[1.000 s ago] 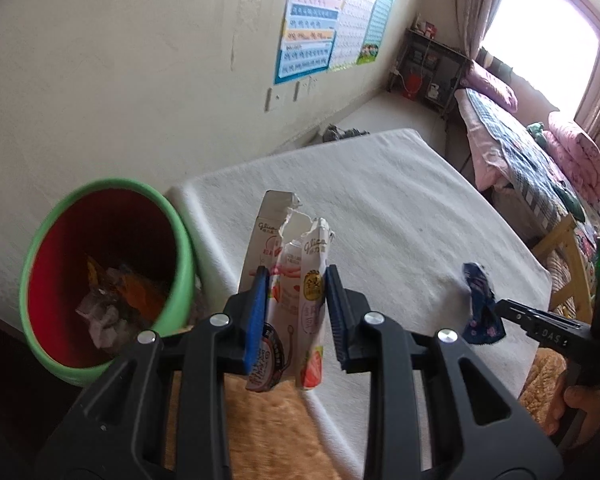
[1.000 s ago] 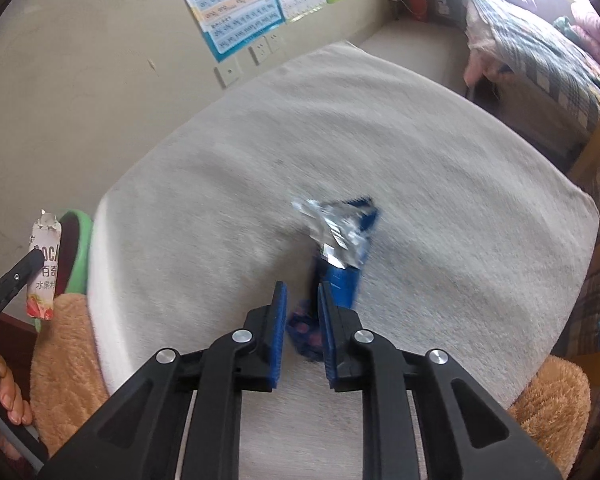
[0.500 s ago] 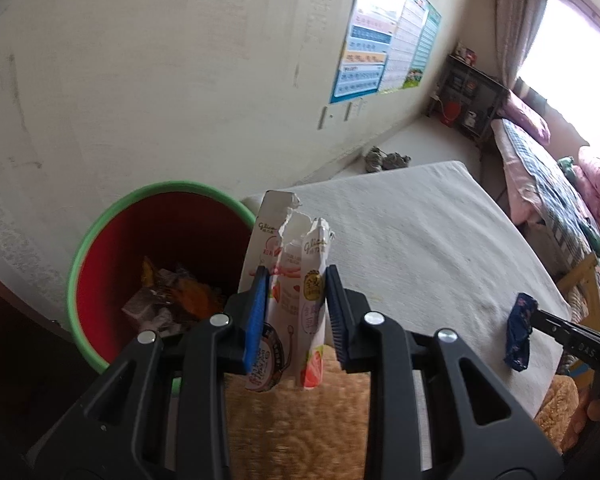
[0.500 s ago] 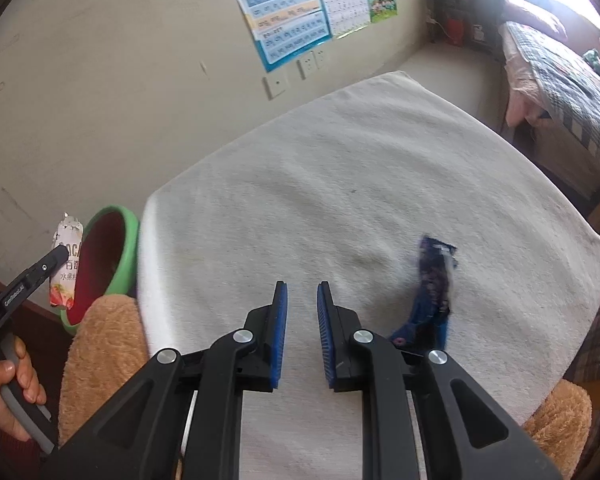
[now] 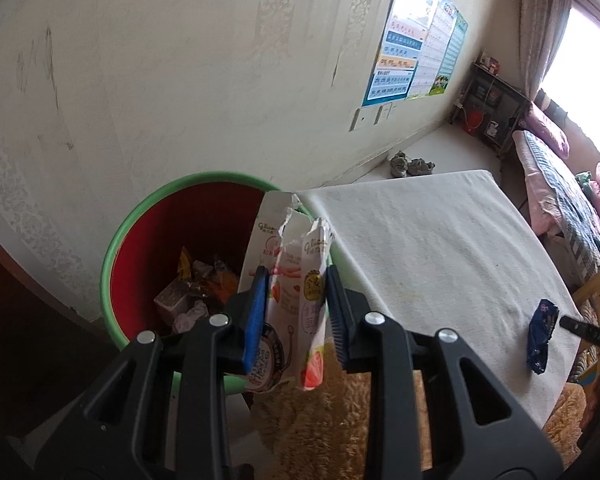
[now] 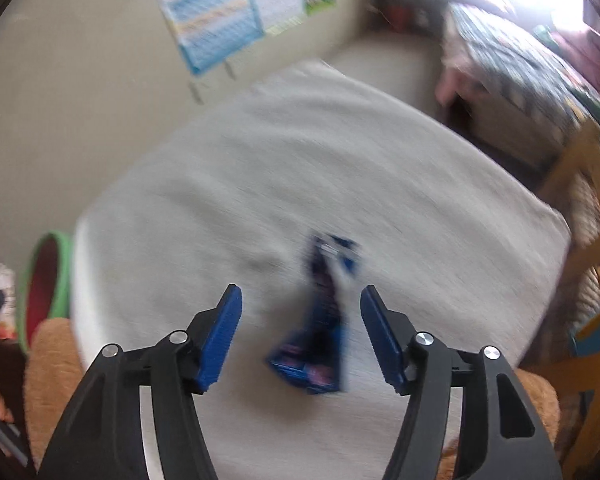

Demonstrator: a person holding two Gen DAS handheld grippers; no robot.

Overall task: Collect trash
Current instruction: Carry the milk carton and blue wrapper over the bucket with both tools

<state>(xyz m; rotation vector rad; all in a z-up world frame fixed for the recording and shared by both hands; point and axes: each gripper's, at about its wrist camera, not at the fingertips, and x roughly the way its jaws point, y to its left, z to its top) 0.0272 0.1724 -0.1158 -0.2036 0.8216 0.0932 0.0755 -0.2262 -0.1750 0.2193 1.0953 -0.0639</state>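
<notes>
My left gripper (image 5: pixel 296 316) is clamped on a torn white snack wrapper (image 5: pixel 290 280), its blue pads pressing both sides, and it holds the wrapper up at the near rim of the green bin (image 5: pixel 116 240). My right gripper (image 6: pixel 300 332) has its jaws opening, pads clear on both sides of a blue wrapper (image 6: pixel 320 328) that lies on the white cloth-covered table (image 6: pixel 260 168); nothing is gripped there. My judgement on progress: the bin already contains several crumpled wrappers (image 5: pixel 192 292), so part of the collection is done; the white wrapper is in hand but not yet dropped, and the blue wrapper remains to be picked up and carried across. I see no other loose trash on the cloth. As to what each view contributes: the left wrist view alone shows the bin's red interior and its contents, and it places the blue wrapper near the table's far right edge, with a tip of the right gripper just beside it. The right wrist view, though blurred, alone shows how that wrapper sits between the spread pads, and it catches the bin and the white wrapper only as slivers at its left margin.
</notes>
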